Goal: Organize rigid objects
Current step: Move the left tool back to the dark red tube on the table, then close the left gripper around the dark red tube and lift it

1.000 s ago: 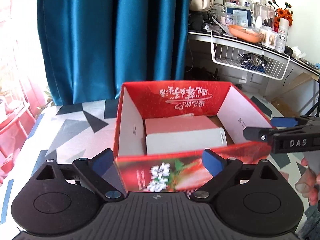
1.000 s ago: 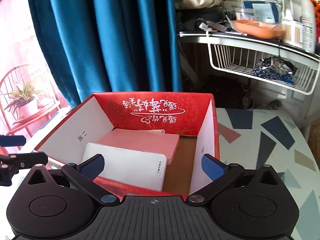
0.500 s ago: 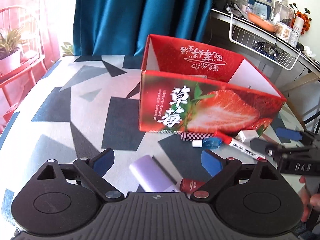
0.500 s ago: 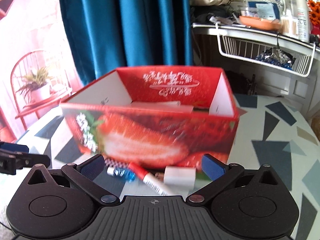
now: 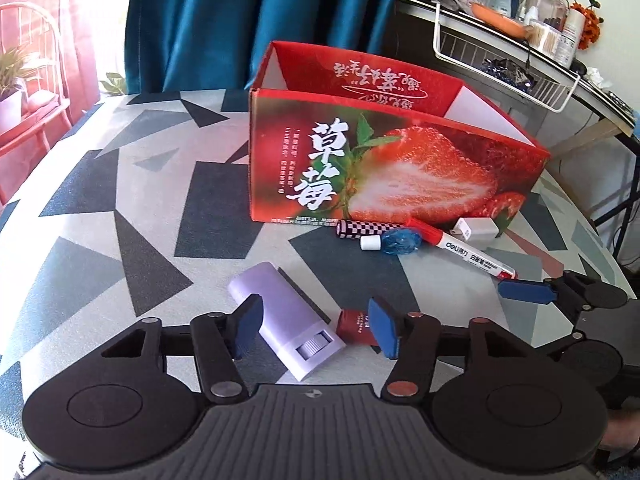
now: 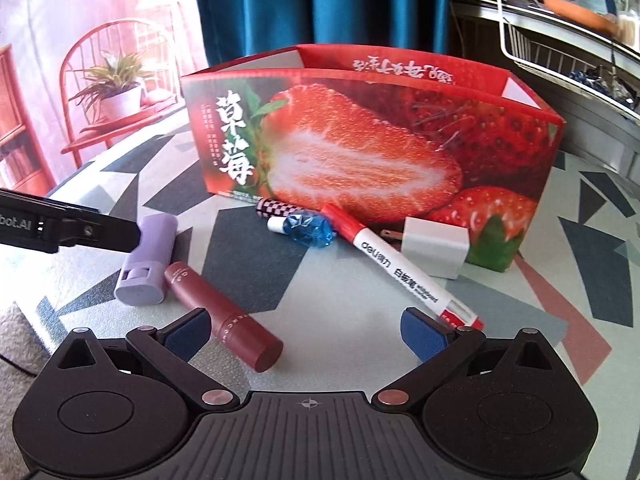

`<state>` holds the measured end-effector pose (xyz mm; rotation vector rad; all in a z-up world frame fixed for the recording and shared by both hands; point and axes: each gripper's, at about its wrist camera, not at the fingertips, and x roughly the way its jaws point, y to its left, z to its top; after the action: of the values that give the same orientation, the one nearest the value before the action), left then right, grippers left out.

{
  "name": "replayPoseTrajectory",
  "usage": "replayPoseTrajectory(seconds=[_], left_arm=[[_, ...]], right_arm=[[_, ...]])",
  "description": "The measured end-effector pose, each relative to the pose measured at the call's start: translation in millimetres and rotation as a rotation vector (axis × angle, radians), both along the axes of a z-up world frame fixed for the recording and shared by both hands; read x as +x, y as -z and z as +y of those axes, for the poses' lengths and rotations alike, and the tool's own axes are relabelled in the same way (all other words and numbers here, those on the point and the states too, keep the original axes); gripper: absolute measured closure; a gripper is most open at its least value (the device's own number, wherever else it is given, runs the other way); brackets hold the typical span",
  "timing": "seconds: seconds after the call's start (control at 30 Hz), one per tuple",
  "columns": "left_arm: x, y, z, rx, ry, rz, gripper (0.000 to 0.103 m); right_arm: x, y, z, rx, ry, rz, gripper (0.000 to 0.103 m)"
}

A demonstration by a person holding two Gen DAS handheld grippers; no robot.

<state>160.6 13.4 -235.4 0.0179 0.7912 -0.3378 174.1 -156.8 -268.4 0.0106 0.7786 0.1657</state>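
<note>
The strawberry box stands open-topped on the patterned desk. Along its front wall lie a checkered tube, a blue wrapped item, a red-and-white marker and a white plug. The marker lies diagonally, with its far end near the box and its near end toward the right gripper.

The lilac stick lies on the desk between the 2 fingers of the left gripper. The left finger is at its side. The dark red tube lies just beside the stick, and the right finger partly hides it. The left gripper's fingers are closing around the stick; no firm contact is visible on both sides.

The right gripper's fingers stand wide apart and hold nothing. The dark red tube's near end sits just inside its left finger; the marker's near end is at its right finger.
</note>
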Motion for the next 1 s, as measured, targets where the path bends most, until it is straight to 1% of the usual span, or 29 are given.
replayPoseTrajectory(seconds=[0.03, 0.1, 0.17, 0.3, 0.43, 0.53, 0.6, 0.7, 1.0], left_arm=[[-0.3, 0.4, -1.8, -0.001, 0.013, -0.001, 0.052], [-2.3, 3.2, -5.8, -0.011, 0.039, 0.003, 0.062], [-2.7, 6.0, -9.5, -0.018, 0.060, 0.013, 0.069], [-0.7, 11.4, -18.1, -0.012, 0.087, 0.025, 0.070], [5.0, 14.2, -26.9, 0.000, 0.110, 0.026, 0.070], [11.2, 17.5, -31.6, 0.013, 0.114, 0.035, 0.070], [15.4, 20.9, -33.6, 0.010, 0.128, 0.061, 0.070], [16.6, 23.5, -36.2, 0.024, 0.139, 0.065, 0.070], [37.2, 24.1, -36.1, 0.023, 0.114, 0.069, 0.070]], right_arm=[[-0.5, 0.9, 1.1, -0.004, -0.006, 0.001, 0.004], [-0.3, 3.0, 0.1, -0.003, -0.014, 0.012, 0.015], [0.7, 6.2, -1.6, 0.009, -0.015, 0.032, 0.020], [1.5, 9.9, -3.0, 0.018, -0.012, 0.047, 0.026], [1.3, 10.2, -3.5, 0.023, -0.013, 0.047, 0.026], [1.2, 10.4, -4.2, 0.028, -0.014, 0.047, 0.029], [1.5, 10.5, -4.6, 0.033, -0.016, 0.046, 0.033], [1.1, 9.6, -5.3, 0.034, -0.018, 0.042, 0.041], [0.8, 8.7, -7.3, 0.044, -0.012, 0.039, 0.046]])
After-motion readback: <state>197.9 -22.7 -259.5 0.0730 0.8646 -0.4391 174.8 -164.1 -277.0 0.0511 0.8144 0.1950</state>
